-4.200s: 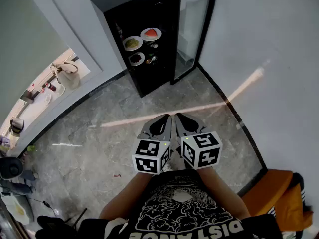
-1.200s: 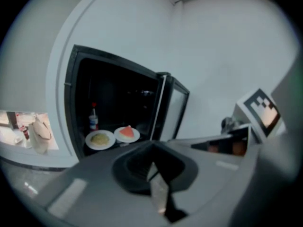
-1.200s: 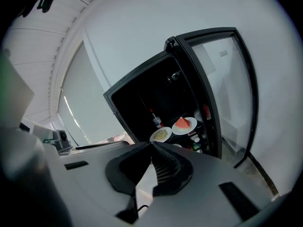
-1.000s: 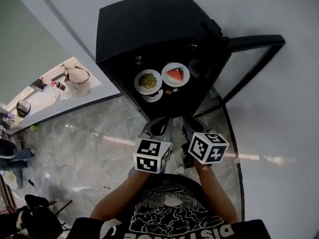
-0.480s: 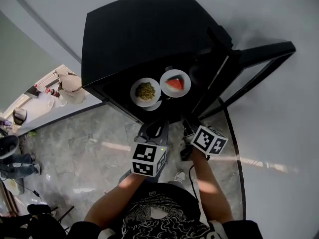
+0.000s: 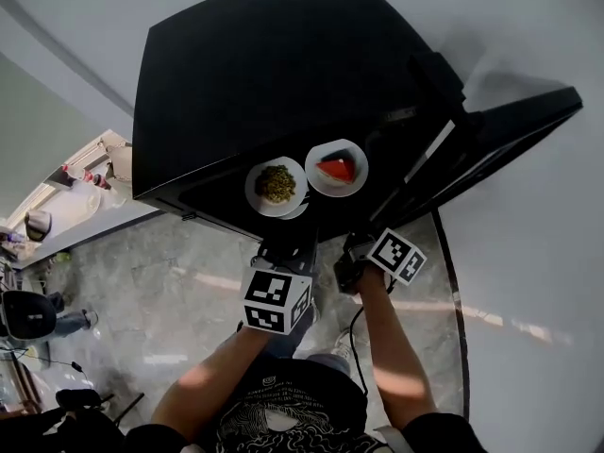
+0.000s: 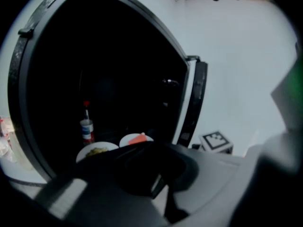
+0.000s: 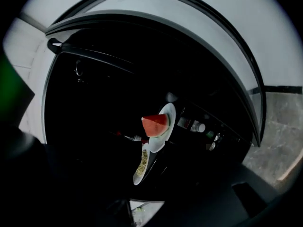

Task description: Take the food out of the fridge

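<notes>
- Head view: the fridge (image 6: 264,74) stands with its door (image 6: 510,130) swung wide. Inside, side by side, lie the plate of greens (image 6: 276,186) and the plate of watermelon (image 6: 337,168). The left hand-held gripper (image 6: 288,248) and the right hand-held gripper (image 6: 357,250) hang just before the opening, probably to reach one plate each.
- Left gripper view: the left hand-held gripper is clenched on nothing and aimed at the plates. A bottle (image 7: 86,129) stands behind the greens.
- Right gripper view: the right hand-held gripper is released. Its jaws have just been opening, with nothing between them, and the watermelon lies ahead, not yet reached.
- Against a second ago: the fridge looms larger, both grippers are nearer the plates, and the right one has rolled.
</notes>
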Demonstrator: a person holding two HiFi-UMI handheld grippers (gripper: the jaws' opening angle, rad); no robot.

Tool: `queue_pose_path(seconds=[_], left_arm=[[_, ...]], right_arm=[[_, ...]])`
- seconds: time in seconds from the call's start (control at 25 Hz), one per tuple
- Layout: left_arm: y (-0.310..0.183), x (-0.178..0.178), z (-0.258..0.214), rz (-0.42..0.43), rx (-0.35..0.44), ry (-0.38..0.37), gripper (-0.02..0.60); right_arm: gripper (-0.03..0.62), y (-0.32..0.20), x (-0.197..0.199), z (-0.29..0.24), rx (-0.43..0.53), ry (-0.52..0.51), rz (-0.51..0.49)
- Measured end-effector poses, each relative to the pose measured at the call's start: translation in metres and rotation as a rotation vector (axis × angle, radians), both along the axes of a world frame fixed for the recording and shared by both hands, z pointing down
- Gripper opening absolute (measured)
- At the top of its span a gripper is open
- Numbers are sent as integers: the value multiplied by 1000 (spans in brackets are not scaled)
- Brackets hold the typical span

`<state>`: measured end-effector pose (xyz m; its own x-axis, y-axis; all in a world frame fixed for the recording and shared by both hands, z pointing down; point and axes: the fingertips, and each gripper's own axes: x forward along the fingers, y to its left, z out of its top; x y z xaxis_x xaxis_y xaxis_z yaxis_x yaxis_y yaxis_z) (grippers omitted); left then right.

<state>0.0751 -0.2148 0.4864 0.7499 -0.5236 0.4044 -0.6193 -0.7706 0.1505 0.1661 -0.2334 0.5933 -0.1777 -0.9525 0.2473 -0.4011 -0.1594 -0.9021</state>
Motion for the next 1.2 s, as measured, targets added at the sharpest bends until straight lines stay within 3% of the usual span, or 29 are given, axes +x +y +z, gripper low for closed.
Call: queue_pose_path(seconds=[0.36, 0.6, 0.84, 1.0, 1.2], left_arm=[[-16, 2, 5, 18, 6, -26, 2], [-22, -5, 10, 4, -6, -32, 2], [-24, -6, 11, -5, -14, -23, 2], [-23, -3, 12, -2, -17, -24, 2], [-22, -5, 10, -3, -17, -23, 2]], right_arm=[[121, -30, 2, 32, -33, -172, 35], [106, -44, 8, 30, -6, -292, 67], [23, -45, 8, 39, -66, -328, 69], [12, -46, 8, 40, -40, -405, 88], [11, -43, 9, 37, -12, -413, 120]])
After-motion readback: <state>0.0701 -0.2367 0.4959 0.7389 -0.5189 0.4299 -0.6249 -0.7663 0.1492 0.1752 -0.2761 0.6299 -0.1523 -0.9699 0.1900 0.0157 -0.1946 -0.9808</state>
